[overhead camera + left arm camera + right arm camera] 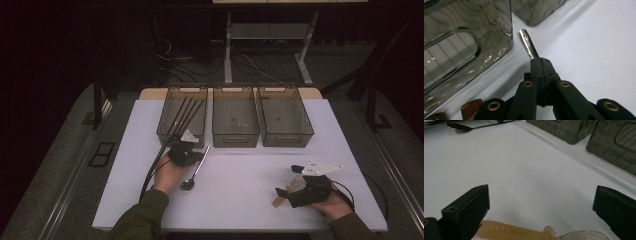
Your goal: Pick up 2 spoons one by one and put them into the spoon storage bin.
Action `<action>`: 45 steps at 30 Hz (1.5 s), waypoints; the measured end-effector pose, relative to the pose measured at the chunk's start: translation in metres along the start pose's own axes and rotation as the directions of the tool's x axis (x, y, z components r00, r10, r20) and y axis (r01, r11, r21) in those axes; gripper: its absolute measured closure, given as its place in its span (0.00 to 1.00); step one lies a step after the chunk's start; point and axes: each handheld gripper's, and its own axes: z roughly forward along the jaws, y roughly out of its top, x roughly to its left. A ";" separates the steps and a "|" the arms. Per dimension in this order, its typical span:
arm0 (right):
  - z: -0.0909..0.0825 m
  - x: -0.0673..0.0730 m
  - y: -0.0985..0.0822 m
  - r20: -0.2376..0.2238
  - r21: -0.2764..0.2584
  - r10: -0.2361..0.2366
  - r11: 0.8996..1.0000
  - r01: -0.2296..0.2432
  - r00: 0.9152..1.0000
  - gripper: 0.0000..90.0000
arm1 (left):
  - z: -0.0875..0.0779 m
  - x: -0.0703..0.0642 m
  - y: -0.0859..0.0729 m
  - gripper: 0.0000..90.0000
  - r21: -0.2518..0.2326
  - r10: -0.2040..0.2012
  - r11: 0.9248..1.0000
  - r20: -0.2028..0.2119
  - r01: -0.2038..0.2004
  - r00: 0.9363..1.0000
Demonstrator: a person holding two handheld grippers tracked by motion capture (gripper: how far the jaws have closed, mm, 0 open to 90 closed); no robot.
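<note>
A metal spoon (189,184) lies on the white table (240,200), bowl toward me, handle slanting up toward the left bin. My left gripper (196,159) is shut on the upper part of that handle. In the left gripper view the shiny handle tip (527,42) sticks out past the closed jaws (541,62). My right gripper (286,182) rests at the table's near right, jaws wide open (541,202). A tan plastic spoon (506,230) lies low between them, its handle end by the left jaw. The metal spoon (459,127) shows far off in that view.
Three smoky see-through bins stand in a row at the back: the left one (182,115) holds several dark sticks, then the middle (235,117) and right (285,117) bins. The left bin's wall (461,50) is close beside my left jaws.
</note>
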 end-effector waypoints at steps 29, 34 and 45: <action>0.000 0.000 0.000 -0.001 0.000 0.003 1.000 -0.003 1.000 0.01 | 0.008 -0.033 0.013 0.99 0.018 0.118 0.993 0.100 -0.121 0.988; 0.000 -0.001 0.000 -0.001 0.000 0.002 1.000 -0.002 1.000 0.01 | 0.011 -0.030 0.012 0.99 0.029 0.107 0.993 0.111 -0.110 0.988; 0.000 -0.001 0.000 0.000 -0.001 0.002 1.000 -0.002 1.000 0.01 | 0.014 -0.036 0.012 0.99 0.037 0.124 0.990 0.226 -0.136 0.966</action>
